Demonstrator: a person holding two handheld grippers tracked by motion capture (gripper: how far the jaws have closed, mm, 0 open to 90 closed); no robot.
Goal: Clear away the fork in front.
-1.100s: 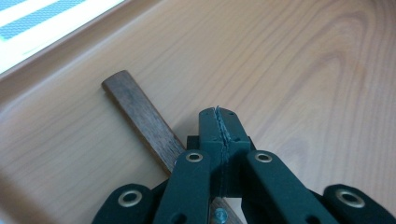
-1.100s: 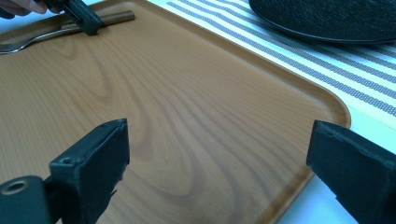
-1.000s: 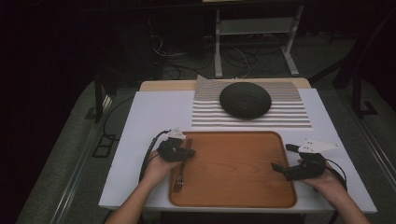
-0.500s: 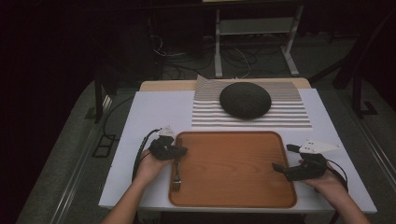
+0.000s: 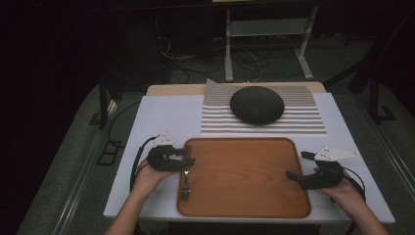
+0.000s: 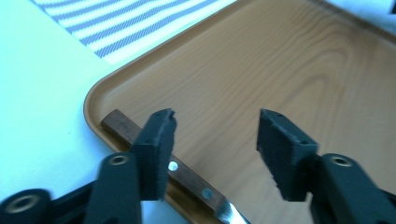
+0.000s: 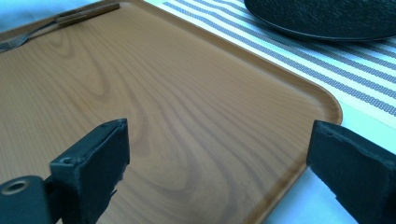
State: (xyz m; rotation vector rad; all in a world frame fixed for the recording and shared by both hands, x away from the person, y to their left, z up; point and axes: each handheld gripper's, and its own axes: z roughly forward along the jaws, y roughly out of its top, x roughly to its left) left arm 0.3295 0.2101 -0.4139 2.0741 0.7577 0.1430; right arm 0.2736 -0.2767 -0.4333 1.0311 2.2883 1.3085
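A wooden tray (image 5: 244, 196) lies at the table's near edge. A fork (image 5: 186, 182) with a wooden handle rests along the tray's left rim, tines toward the person. My left gripper (image 5: 188, 156) hovers at the tray's left edge, just above the handle end, open. In the left gripper view the open jaws of the left gripper (image 6: 217, 119) stand over the fork handle (image 6: 187, 176) and the tray (image 6: 280, 70), holding nothing. My right gripper (image 5: 297, 165) is open wide at the tray's right edge. The right gripper view has the right gripper (image 7: 219, 128) over bare tray (image 7: 187, 93), with the fork (image 7: 70, 18) far off.
A dark round plate (image 5: 257, 105) sits on a striped placemat (image 5: 303, 122) behind the tray. A white cloth (image 5: 166, 122) covers the table. Beyond the table are a dark floor, cables and a white stand (image 5: 266, 29).
My left gripper has drawn back leftward from over the tray to its left rim. The fork stays lying on the tray. The right gripper has not moved.
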